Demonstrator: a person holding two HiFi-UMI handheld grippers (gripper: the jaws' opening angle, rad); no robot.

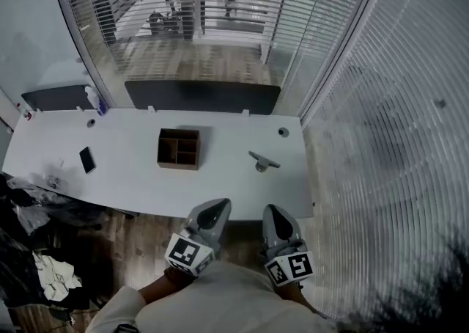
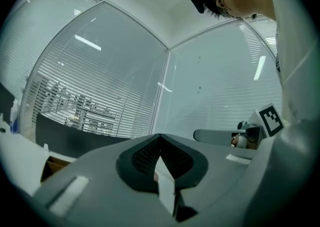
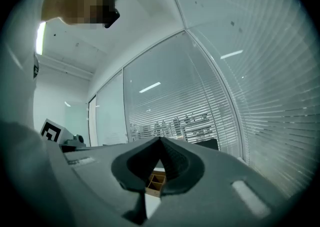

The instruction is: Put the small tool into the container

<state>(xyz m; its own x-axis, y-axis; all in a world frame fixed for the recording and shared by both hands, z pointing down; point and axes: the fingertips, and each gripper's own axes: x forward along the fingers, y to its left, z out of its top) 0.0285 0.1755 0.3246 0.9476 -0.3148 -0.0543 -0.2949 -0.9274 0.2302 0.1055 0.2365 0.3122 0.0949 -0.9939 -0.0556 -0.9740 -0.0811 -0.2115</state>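
The small grey tool (image 1: 262, 160), a thin bar with a round stub, lies on the smooth white table (image 1: 132, 177). It is right of the brown square container (image 1: 178, 149) with open compartments, and apart from it. The grey left gripper (image 1: 213, 212) and right gripper (image 1: 278, 219) have their ribbed jaws pressed together, gripping nothing, before the table's near edge. A flat black phone (image 1: 87, 159) lies further left.

No readable text; the cube (image 1: 185, 254) on the left gripper (image 1: 215, 207) apparently bears only a pattern.

The left gripper (image 1: 212, 213) and right gripper (image 1: 277, 218) hung side by side, jaws closed and empty.
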